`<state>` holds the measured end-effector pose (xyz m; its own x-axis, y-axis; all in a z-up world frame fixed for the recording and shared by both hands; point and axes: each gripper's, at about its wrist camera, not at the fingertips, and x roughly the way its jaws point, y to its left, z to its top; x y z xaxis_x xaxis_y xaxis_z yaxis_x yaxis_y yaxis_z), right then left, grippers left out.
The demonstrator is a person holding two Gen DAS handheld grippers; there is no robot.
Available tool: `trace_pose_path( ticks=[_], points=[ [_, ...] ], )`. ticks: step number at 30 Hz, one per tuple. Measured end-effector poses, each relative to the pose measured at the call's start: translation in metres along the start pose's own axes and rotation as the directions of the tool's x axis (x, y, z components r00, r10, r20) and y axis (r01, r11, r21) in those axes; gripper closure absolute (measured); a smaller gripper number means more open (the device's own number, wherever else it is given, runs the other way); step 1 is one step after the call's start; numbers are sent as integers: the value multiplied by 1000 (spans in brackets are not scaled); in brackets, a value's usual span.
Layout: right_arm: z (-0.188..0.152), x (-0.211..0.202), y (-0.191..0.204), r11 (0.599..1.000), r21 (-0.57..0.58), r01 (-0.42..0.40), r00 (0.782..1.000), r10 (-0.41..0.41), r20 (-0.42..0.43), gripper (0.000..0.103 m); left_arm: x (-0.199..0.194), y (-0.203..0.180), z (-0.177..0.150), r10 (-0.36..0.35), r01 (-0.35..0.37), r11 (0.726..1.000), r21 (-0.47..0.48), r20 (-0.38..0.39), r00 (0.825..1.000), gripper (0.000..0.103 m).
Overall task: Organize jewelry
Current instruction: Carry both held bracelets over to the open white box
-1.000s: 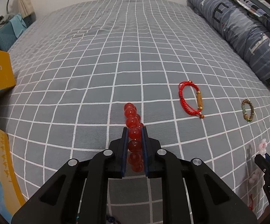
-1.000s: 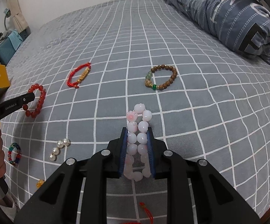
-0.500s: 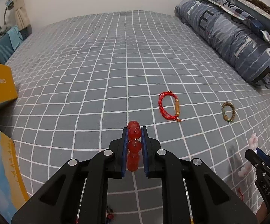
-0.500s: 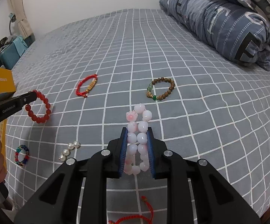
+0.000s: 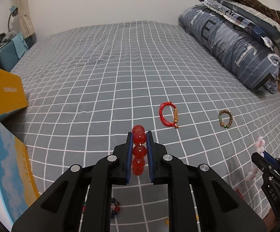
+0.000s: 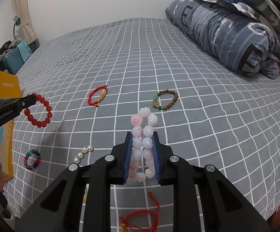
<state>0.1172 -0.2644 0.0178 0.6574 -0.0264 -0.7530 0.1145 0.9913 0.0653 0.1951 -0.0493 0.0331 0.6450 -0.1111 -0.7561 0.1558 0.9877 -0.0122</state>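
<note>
Both bracelets hang clear of the grey checked bed (image 5: 120, 77), presumably for carrying: left gripper (image 5: 139, 151) clamps the red glass-bead bracelet (image 5: 139, 150); right gripper (image 6: 142, 154), at its 3 o'clock, clamps the pale pink bead bracelet (image 6: 143, 141).

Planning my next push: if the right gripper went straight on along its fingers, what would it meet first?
Probably bare bedspread. The right gripper, shut on the pink bracelet, points between the red cord bracelet and the wooden bead bracelet, nearer the latter. Depth is unclear.
</note>
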Motion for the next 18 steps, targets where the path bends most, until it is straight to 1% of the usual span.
trace_pose_path(
  ticks=[11,18],
  points=[
    [2,-29,8,1000,-4,8,1000,-8,27,84,-37,7,-3,19,-18,1000,-13,25,1000,90],
    [2,-42,22,1000,-16,4,1000,-4,31,84,-61,19,-6,29,-28,999,-22,44,999,90]
  ],
)
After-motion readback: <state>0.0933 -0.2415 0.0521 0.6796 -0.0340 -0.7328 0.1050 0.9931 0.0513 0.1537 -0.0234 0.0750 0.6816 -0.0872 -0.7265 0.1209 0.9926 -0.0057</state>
